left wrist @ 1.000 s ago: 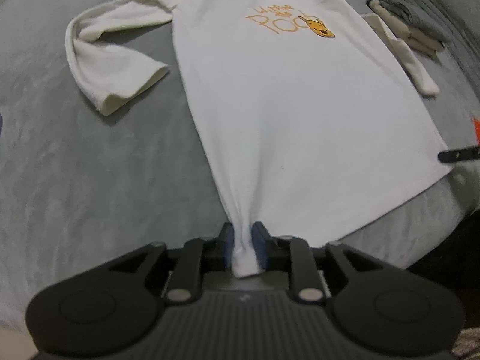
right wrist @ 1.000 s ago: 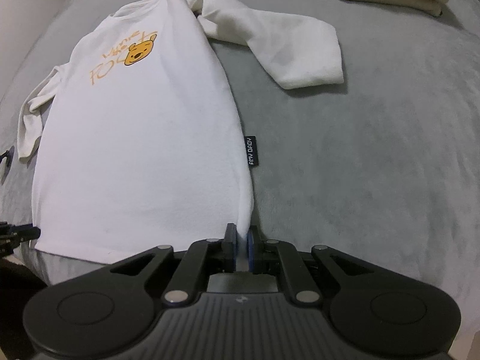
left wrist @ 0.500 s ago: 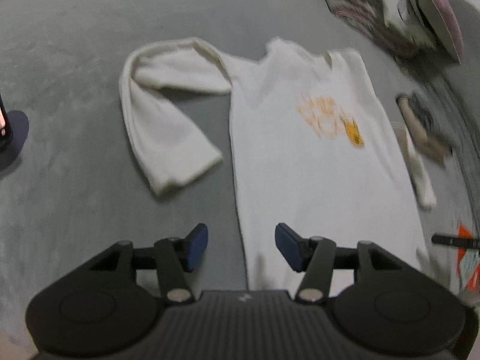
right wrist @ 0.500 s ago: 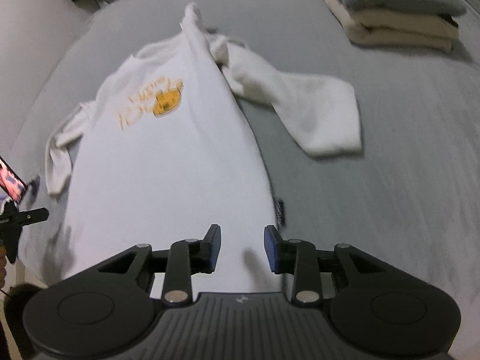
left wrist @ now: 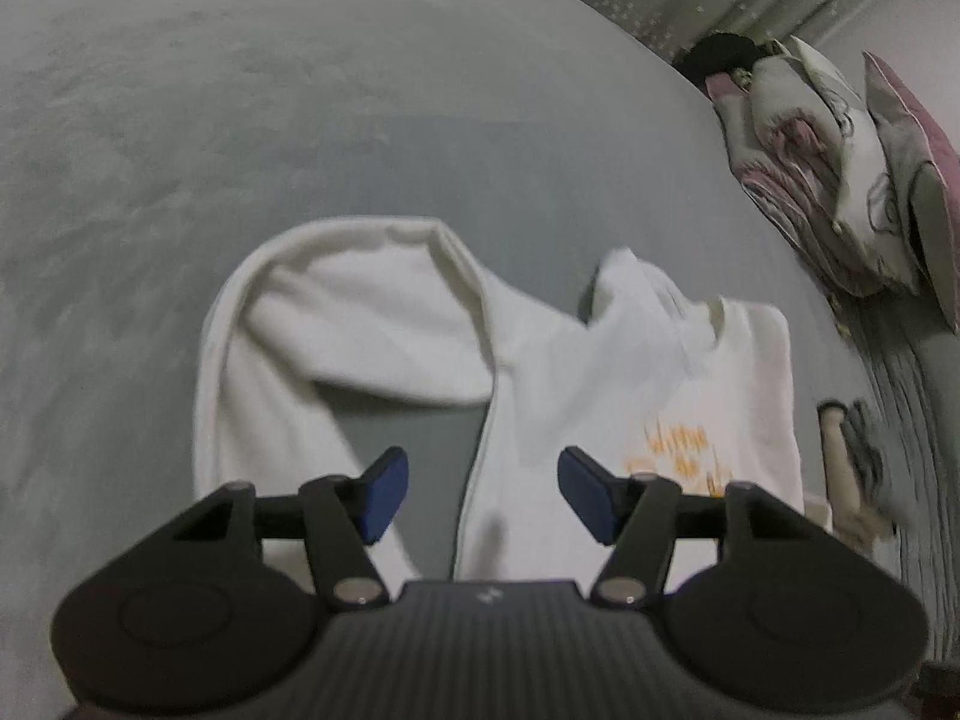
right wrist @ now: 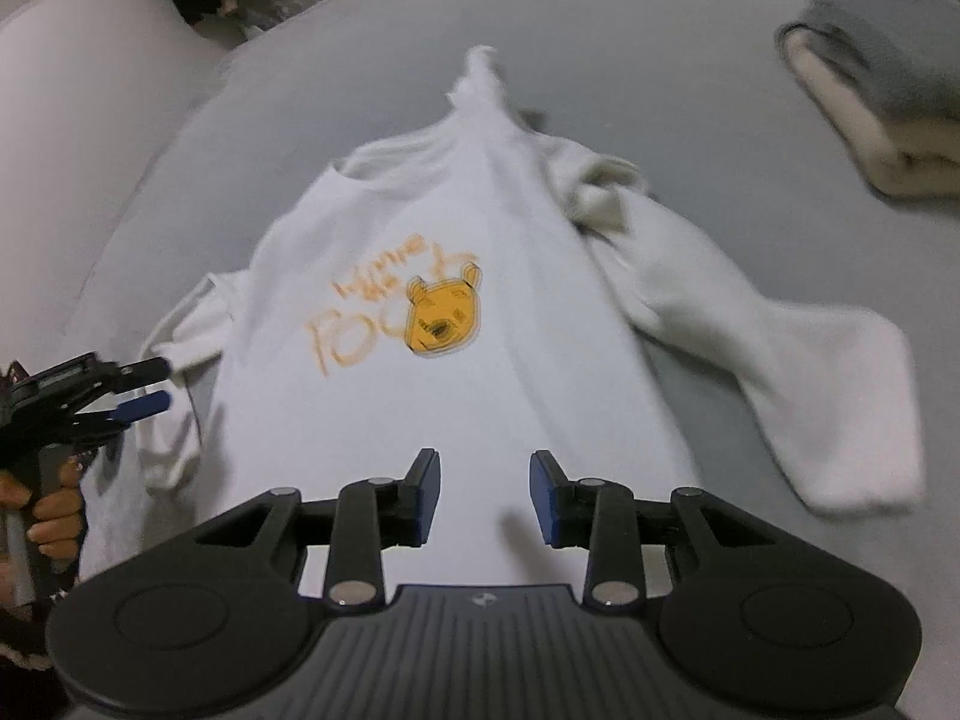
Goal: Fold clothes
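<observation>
While spread face-up along the bed, shirt runs lengthwise away from both tongs: left tongs and right tongs gape empty; bent sleeve seemingly nearer left.

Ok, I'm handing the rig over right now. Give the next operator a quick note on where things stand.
Left gripper: open, empty, above the shirt's side edge near the doubled-back sleeve.
Right gripper: open, empty, over the shirt's lower body.
Shirt lies face up on the grey bed, print showing, both sleeves out to the sides; the other sleeve lies right.
Done: shirt spread flat. A folded pile sits far right.
Left: all folds, probably sleeves in first, then the body.
</observation>
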The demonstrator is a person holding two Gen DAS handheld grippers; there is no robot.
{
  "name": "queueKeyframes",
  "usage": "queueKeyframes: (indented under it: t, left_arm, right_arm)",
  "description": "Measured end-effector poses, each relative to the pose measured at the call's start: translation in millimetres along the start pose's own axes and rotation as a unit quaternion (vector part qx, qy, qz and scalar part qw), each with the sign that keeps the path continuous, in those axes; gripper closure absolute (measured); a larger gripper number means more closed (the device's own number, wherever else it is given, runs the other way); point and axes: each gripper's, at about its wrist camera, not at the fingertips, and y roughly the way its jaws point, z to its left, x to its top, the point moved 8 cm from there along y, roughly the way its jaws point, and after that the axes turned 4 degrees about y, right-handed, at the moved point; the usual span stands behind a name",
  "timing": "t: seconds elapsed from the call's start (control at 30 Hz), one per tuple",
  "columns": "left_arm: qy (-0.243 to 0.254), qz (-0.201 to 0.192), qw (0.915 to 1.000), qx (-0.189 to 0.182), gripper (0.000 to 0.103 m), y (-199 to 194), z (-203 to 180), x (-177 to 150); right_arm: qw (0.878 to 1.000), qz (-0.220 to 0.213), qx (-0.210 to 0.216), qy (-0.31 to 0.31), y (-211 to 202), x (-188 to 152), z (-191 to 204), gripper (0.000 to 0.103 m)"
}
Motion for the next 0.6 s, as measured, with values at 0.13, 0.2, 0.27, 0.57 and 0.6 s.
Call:
queueKeyframes:
  t: [0.13,0.2,0.27,0.57,0.6]
  left_arm:
    - [-0.017,-0.007,0.9998,0.010,0.044,22.1,3.2,19.5]
    - [-0.033,-0.012,0.9993,0.012,0.044,31.3,6.4,27.0]
    - [-0.049,-0.016,0.9986,0.013,0.044,40.5,9.6,34.6]
    - [-0.112,-0.048,0.9921,0.029,0.047,71.7,23.0,61.1]
    - [-0.112,-0.052,0.9918,0.034,0.048,73.9,23.5,64.0]
  right_arm:
    - [1.000,-0.009,0.019,-0.016,21.6,25.8,23.3,0.069]
    - [0.999,-0.015,0.030,-0.026,33.0,39.9,36.2,0.070]
    - [0.998,-0.024,0.043,-0.039,45.3,55.5,50.2,0.069]
    - [0.988,-0.074,0.113,-0.079,109.5,111.0,115.7,0.069]
    - [0.987,-0.078,0.118,-0.082,117.3,115.2,121.8,0.069]
